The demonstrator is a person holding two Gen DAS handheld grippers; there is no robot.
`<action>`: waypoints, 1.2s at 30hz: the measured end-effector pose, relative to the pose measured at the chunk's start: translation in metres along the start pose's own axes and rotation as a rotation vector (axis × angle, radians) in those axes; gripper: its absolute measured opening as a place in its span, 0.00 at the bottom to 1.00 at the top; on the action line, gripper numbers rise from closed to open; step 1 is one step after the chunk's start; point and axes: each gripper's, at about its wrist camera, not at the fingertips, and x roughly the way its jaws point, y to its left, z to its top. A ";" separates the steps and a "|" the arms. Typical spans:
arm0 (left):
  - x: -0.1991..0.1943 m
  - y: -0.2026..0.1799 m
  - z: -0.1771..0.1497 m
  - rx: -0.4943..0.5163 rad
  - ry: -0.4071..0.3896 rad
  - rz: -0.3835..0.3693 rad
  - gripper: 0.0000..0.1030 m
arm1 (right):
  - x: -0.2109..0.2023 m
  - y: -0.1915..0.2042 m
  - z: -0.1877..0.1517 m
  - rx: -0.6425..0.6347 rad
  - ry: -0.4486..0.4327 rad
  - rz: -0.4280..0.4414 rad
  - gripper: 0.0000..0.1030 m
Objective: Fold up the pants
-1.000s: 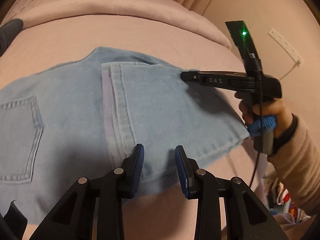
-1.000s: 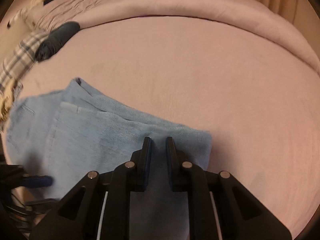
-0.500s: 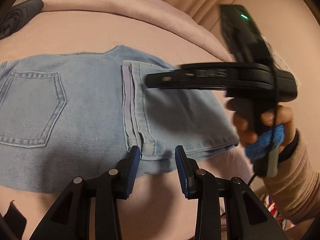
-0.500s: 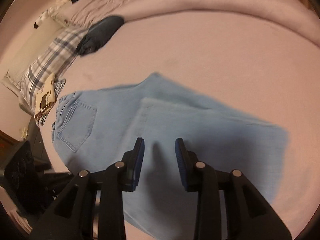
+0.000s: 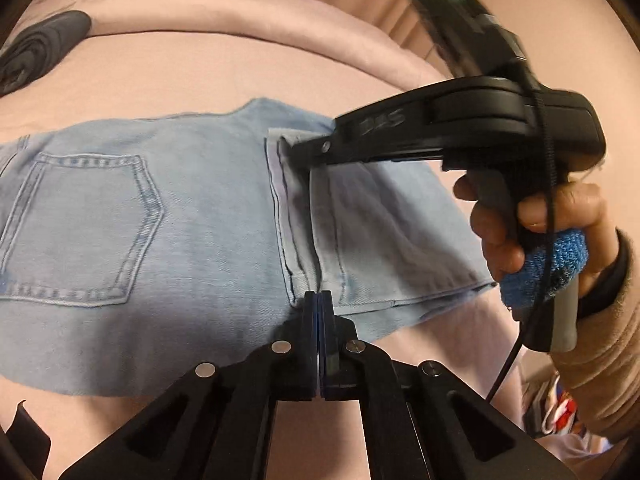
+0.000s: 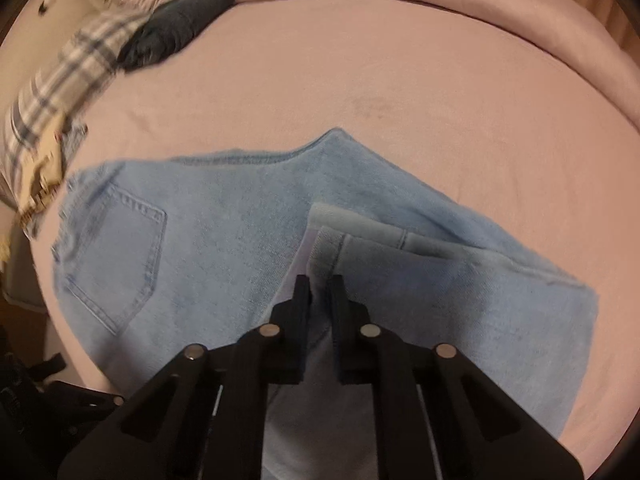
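Light blue jeans lie folded on the pink bed, back pocket at the left, leg cuffs folded back over the middle. My left gripper is shut on the near end of the cuff hem. My right gripper has its jaws narrowly apart around the far end of the same cuff hem; it also shows in the left wrist view, held by a hand at the cuff's far corner.
A dark rolled garment and a plaid cloth lie at the bed's far left. A pink duvet ridge runs along the far side. Clutter sits beyond the bed edge at the right.
My left gripper closed on the near cuff hem. My right gripper moved left onto the far cuff corner and its jaws narrowed around the hem.
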 end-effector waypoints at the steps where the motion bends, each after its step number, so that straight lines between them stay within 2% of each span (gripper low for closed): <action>1: -0.002 0.002 0.000 -0.004 -0.005 0.001 0.00 | -0.006 -0.001 0.000 0.002 -0.023 0.020 0.06; 5: -0.003 0.008 -0.001 -0.033 -0.004 0.025 0.00 | -0.013 -0.002 0.007 0.013 -0.052 0.057 0.05; 7: -0.004 0.010 -0.002 -0.046 0.000 0.026 0.00 | -0.002 -0.005 0.011 0.024 -0.041 0.042 0.05; 10: -0.014 0.011 0.003 -0.037 -0.015 0.009 0.00 | 0.015 -0.006 0.009 0.042 -0.004 0.074 0.07; 12: -0.019 0.007 0.018 -0.027 -0.042 -0.026 0.00 | 0.012 -0.004 0.008 0.047 -0.002 0.097 0.10; 13: -0.019 0.004 0.025 -0.023 -0.058 -0.045 0.00 | 0.009 -0.005 0.009 0.056 0.019 0.137 0.16; 14: -0.018 0.001 0.030 -0.020 -0.065 -0.065 0.00 | 0.007 -0.006 0.012 0.065 0.032 0.178 0.28; 15: -0.015 -0.004 0.036 -0.009 -0.065 -0.096 0.00 | 0.006 -0.007 0.013 0.073 0.032 0.198 0.33; 17: -0.003 -0.016 0.044 0.011 -0.060 -0.129 0.00 | 0.006 -0.007 0.020 0.069 0.030 0.199 0.34; 18: 0.010 -0.018 0.049 0.004 -0.027 -0.134 0.00 | 0.007 -0.009 0.024 0.068 0.032 0.206 0.34; 20: 0.027 -0.018 0.050 0.005 0.021 -0.107 0.00 | 0.014 -0.010 0.029 0.090 0.054 0.245 0.31; 21: 0.035 -0.016 0.048 0.016 0.055 -0.028 0.00 | 0.016 -0.013 0.030 0.110 0.064 0.247 0.30; 22: 0.038 -0.012 0.044 0.016 0.071 0.013 0.00 | 0.015 -0.014 0.031 0.121 0.062 0.252 0.29; 23: 0.037 -0.006 0.042 0.003 0.062 -0.005 0.00 | 0.008 -0.015 0.031 0.116 0.037 0.254 0.31; 25: 0.031 0.005 0.040 -0.042 0.051 -0.026 0.01 | -0.013 -0.016 0.027 0.072 -0.028 0.213 0.31; 27: 0.027 0.008 0.038 -0.049 0.046 -0.025 0.01 | -0.016 -0.019 0.024 0.055 -0.019 0.157 0.30; 29: 0.025 0.005 0.038 -0.031 0.042 -0.010 0.01 | -0.006 -0.022 0.021 0.036 0.014 0.108 0.17; 30: 0.028 0.001 0.037 -0.031 0.042 -0.004 0.01 | 0.005 -0.022 0.019 0.021 0.033 0.085 0.15; 32: 0.026 -0.005 0.037 -0.049 0.047 -0.011 0.01 | 0.020 -0.018 0.019 -0.013 0.033 0.050 0.12; 33: 0.025 -0.008 0.037 -0.057 0.053 -0.016 0.01 | 0.021 -0.013 0.020 -0.053 -0.003 0.030 0.12; 36: 0.017 0.007 0.054 -0.068 0.042 -0.011 0.01 | 0.023 -0.010 0.029 -0.051 -0.018 0.013 0.13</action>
